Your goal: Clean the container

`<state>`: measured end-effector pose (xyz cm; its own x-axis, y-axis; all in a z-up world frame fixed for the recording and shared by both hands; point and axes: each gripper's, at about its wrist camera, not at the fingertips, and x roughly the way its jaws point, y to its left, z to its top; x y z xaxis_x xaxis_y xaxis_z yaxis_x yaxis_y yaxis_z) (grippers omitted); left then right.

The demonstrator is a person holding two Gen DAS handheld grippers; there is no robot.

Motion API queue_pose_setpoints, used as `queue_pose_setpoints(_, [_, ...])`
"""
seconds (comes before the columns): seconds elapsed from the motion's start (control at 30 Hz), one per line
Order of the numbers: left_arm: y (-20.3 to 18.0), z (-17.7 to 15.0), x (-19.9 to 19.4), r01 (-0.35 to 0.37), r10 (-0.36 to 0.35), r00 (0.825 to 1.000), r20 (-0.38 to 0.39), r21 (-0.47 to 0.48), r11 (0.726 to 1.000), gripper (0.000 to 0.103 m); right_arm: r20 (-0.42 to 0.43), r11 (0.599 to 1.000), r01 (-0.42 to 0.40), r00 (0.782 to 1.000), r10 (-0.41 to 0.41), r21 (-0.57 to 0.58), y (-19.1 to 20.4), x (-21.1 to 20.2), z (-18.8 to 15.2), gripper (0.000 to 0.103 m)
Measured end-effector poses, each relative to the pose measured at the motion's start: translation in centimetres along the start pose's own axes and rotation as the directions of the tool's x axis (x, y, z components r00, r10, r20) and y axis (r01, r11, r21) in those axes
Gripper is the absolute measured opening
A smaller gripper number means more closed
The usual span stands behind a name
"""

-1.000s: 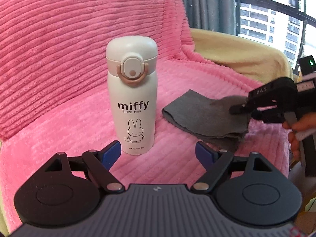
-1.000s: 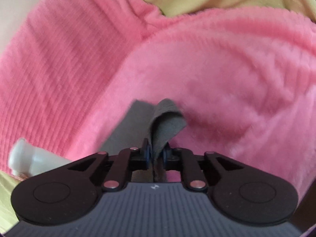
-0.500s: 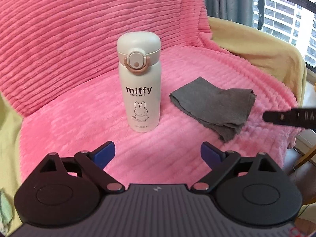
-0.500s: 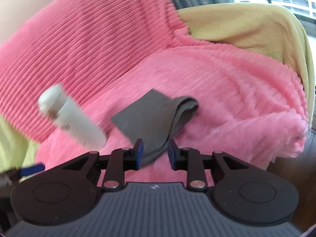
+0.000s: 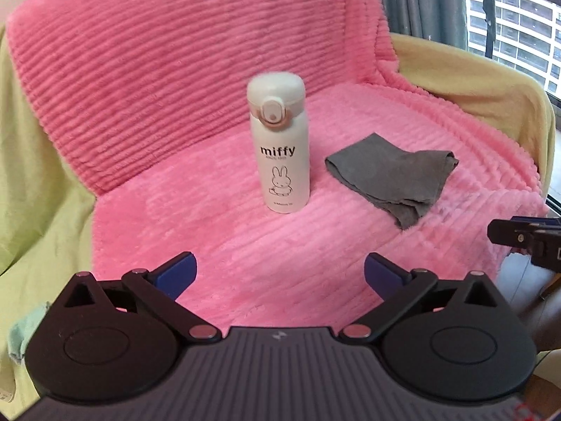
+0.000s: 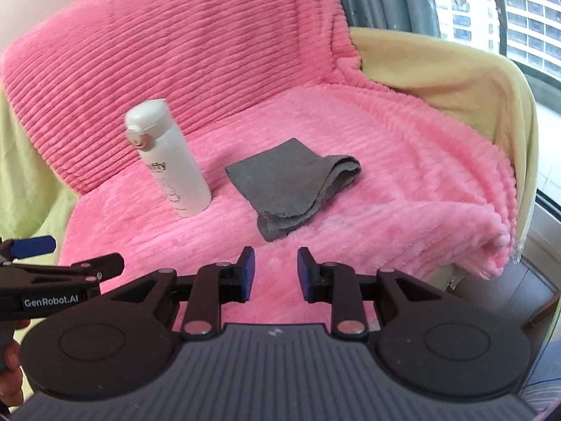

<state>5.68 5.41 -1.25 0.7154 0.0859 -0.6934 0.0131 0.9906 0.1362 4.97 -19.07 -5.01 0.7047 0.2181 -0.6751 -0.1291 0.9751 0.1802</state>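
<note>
A white "miffy" flask [image 5: 280, 161] with a pink lid latch stands upright on the pink blanket. It appears at the left [image 6: 175, 165] in the right wrist view. To its right a folded grey cloth [image 5: 389, 175] lies flat on the seat [image 6: 291, 182]. My left gripper [image 5: 280, 268] hovers in front of the flask, well short of it. Its jaws are opening wide and hold nothing. My right gripper [image 6: 276, 266] stands open just in front of the cloth's near corner, with nothing between its blue pads.
A ribbed pink blanket [image 5: 175, 70] covers the seat and back of an armchair with a yellow-green cover [image 5: 38, 140]. A padded armrest [image 6: 438, 70] rises on the right. Beyond it are a grey curtain and a window [image 5: 508, 17]. Wooden floor shows at the lower right.
The right gripper let go of the grey cloth, which now lies on the seat. Both grippers drew back and up from the chair. The left jaws spread wider.
</note>
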Motion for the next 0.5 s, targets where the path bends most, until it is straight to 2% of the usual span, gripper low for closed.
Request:
queue_pose_setpoints(0.2, [-0.5,-0.3,-1.7,-0.035,0.035,0.999,0.021,0.001,0.999,0.103,-0.010,0.999,0.009,1.000,-0.010,-0.032,0.9,-0.8,-0.3,0.024])
queue_pose_setpoints(0.33, [0.6,-0.6,-2.5,-0.009,0.012,0.999,0.031,-0.077,0.997,0.103,-0.019,0.999,0.020,1.000,-0.021,-0.042,1.3,-1.1,-0.6,0.024])
queue_pose_setpoints(0.5, [1.3,-0.5,-1.9,0.028,-0.035,0.997,-0.067,-0.102,0.994,0.103,-0.023,0.999,0.016,1.000,-0.017,-0.048,1.4,-1.3,-0.9,0.024])
